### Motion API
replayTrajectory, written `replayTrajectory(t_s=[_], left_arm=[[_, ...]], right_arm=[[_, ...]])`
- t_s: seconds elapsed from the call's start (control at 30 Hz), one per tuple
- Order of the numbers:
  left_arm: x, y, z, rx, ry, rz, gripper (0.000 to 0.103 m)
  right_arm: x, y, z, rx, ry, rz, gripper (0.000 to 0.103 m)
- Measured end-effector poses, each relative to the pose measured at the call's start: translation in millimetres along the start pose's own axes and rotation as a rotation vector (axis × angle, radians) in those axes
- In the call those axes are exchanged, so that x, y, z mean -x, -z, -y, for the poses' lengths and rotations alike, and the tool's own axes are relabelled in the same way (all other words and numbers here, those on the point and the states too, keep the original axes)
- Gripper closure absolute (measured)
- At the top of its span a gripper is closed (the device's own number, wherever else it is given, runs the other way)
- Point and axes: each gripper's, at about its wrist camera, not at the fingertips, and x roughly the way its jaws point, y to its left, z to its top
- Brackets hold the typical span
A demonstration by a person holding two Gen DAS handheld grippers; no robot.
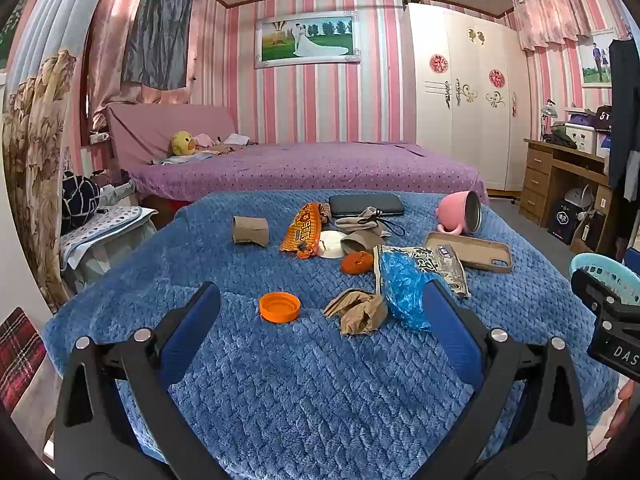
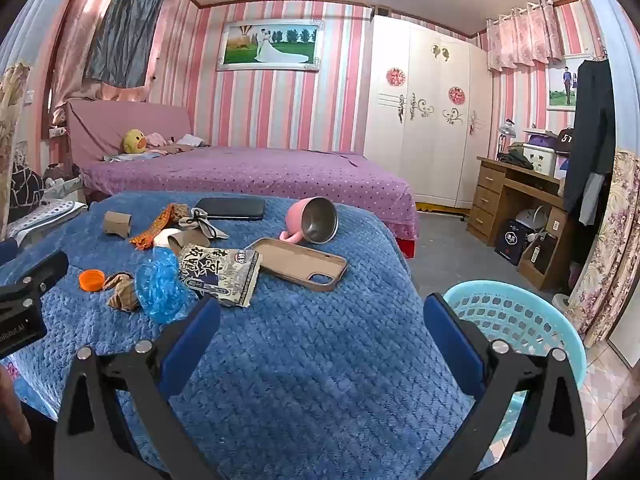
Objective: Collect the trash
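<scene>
Blue-padded fingers of the left tool (image 1: pixel 320 320) stand spread wide above the near part of a blue quilted blanket (image 1: pixel 304 392), with nothing between them. Just beyond them lie an orange cap (image 1: pixel 279 307), a crumpled brown paper scrap (image 1: pixel 357 310) and a crinkled blue plastic bag (image 1: pixel 404 286), the bag close to the right finger. Farther off sit a printed snack packet (image 1: pixel 436 266), an orange peel (image 1: pixel 356 262), an orange wrapper (image 1: pixel 303 230), a cardboard tube (image 1: pixel 251 231) and a white lid (image 1: pixel 331 243). A tan phone case (image 1: pixel 470 251), a tipped pink mug (image 1: pixel 460 214) and a dark flat case (image 1: pixel 366 205) lie toward the far right.

From the right wrist view, the right tool (image 2: pixel 320 320) is likewise released and empty, over bare blanket near the right edge. A light blue plastic basket (image 2: pixel 520 316) stands on the floor just right of the blanket, behind the right finger. A purple bed (image 2: pixel 248 172) fills the far side.
</scene>
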Motion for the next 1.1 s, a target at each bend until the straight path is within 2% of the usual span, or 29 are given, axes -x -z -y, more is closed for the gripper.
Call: replayTrajectory(t_s=[1.1], left_arm=[[3.3,1.0,-2.2,0.008,0.006,0.002,0.005]], right_arm=[[0.6,-0.8,3.7,0.004,0.005,0.000,0.004]])
